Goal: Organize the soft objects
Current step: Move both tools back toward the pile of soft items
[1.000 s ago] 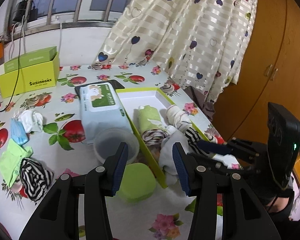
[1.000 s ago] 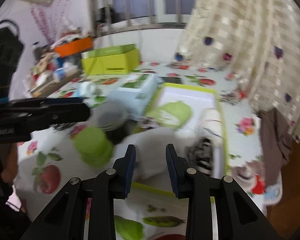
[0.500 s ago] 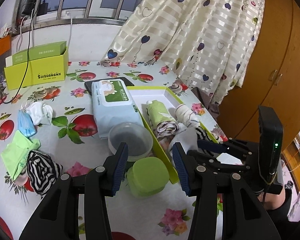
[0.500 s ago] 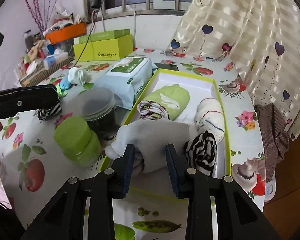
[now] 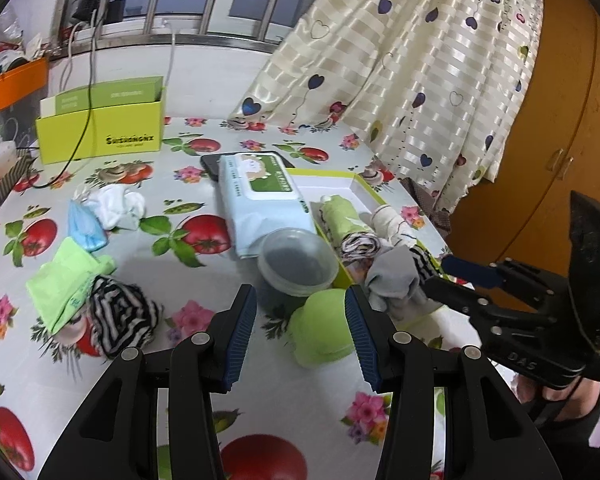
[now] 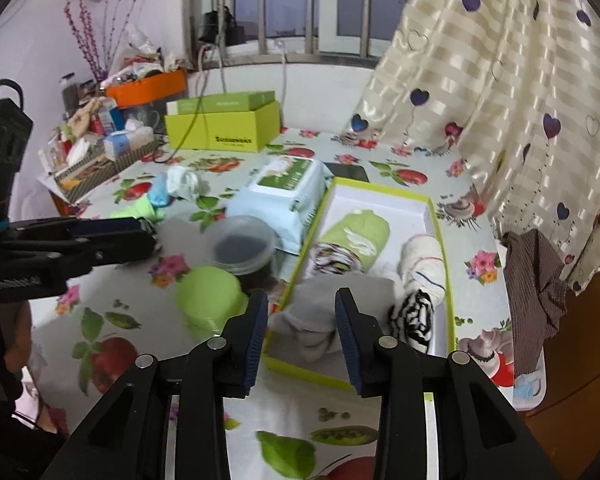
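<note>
A yellow-green tray [image 6: 440, 240] on the table holds a green roll [image 6: 360, 232], a white striped roll [image 6: 424, 260], a black-and-white striped roll [image 6: 416, 312] and a grey sock [image 6: 336, 300] at its near end. My right gripper [image 6: 300, 320] is open just in front of the grey sock, which lies loose; it also shows in the left wrist view [image 5: 396, 276]. My left gripper [image 5: 300, 320] is open and empty above the table. A striped sock [image 5: 120, 312], a green cloth [image 5: 68, 280], a blue mask [image 5: 84, 228] and a white sock [image 5: 116, 204] lie at left.
A wet-wipes pack [image 5: 260, 200], a clear tub [image 5: 296, 260] and a green lid [image 5: 324, 328] sit beside the tray. A yellow-green box [image 5: 100, 128] stands at the back. A phone [image 6: 348, 172] lies behind the tray. Clutter [image 6: 100, 140] fills the far left corner.
My right gripper opened and let go of the grey sock, which now lies in the tray's near end, and drew back a little. My left gripper pulled back and swung left.
</note>
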{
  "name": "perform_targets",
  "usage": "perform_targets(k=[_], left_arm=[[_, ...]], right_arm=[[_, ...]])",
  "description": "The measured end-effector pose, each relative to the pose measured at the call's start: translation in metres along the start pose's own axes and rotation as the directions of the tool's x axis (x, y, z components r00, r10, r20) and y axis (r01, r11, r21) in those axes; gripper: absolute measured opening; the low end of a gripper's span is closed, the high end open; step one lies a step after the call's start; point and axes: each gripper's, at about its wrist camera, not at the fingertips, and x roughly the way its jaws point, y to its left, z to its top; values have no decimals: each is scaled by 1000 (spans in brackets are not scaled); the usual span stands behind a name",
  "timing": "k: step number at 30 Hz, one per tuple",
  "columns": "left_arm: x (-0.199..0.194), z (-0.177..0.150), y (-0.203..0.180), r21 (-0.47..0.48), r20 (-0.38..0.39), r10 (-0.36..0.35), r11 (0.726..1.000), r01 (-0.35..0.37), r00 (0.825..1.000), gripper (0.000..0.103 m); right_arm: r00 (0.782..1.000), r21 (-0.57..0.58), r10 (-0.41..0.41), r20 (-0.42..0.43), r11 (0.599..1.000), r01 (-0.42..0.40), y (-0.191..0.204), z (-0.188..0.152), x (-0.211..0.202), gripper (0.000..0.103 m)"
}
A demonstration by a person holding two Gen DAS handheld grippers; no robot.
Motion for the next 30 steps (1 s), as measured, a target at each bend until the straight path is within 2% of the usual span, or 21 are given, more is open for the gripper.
perform_targets(k=[11, 30], left_arm=[[-21, -17, 23, -44, 10, 33, 999, -32, 999, 47], [-50, -55, 75, -126, -2, 109, 986, -109, 994, 47]], right_arm=[[999, -55, 35, 12, 998, -35, 34, 4, -10, 38], [995, -58, 101, 20, 993, -100, 41, -16, -24, 39]])
